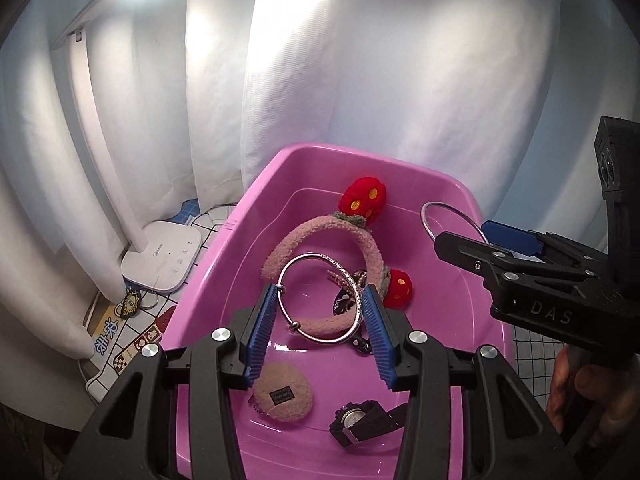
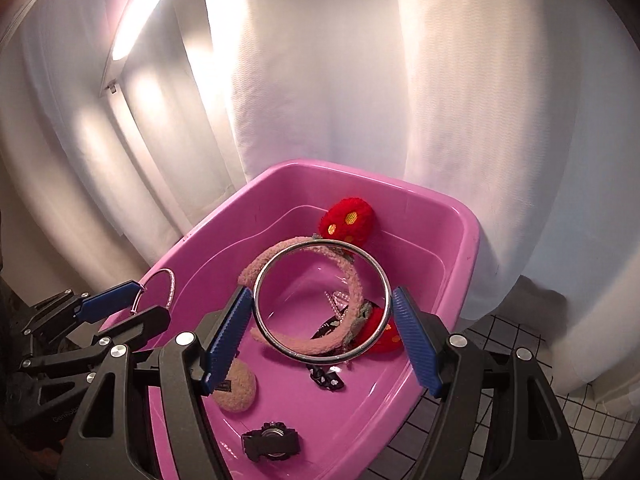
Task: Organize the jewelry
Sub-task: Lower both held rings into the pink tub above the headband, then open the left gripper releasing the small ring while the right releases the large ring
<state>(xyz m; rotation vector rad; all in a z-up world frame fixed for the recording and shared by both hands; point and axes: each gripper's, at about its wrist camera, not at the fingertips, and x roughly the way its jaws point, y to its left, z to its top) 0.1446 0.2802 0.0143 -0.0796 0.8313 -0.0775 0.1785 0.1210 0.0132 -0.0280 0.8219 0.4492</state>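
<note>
Silver bangles are clamped across their width, one in each gripper, and both hang over the pink tub [image 1: 256, 184], probably so they can be dropped in with the rest; at centre frame of the left view the left gripper [image 1: 320, 312] has its blue pads pressed on a thin beaded bangle [image 1: 318, 298]; at centre of the right view the right gripper [image 2: 322, 312] grips a wider plain bangle [image 2: 322, 300]; below them lie a fuzzy pink headband [image 1: 320, 228] with red strawberries, a round pink puff [image 1: 282, 396] and a black watch [image 1: 362, 422]; left of the tub a white lamp base [image 1: 162, 256] stands on a patterned cloth [image 1: 132, 340]; white curtains [image 1: 360, 60] fill the upper frame.
</note>
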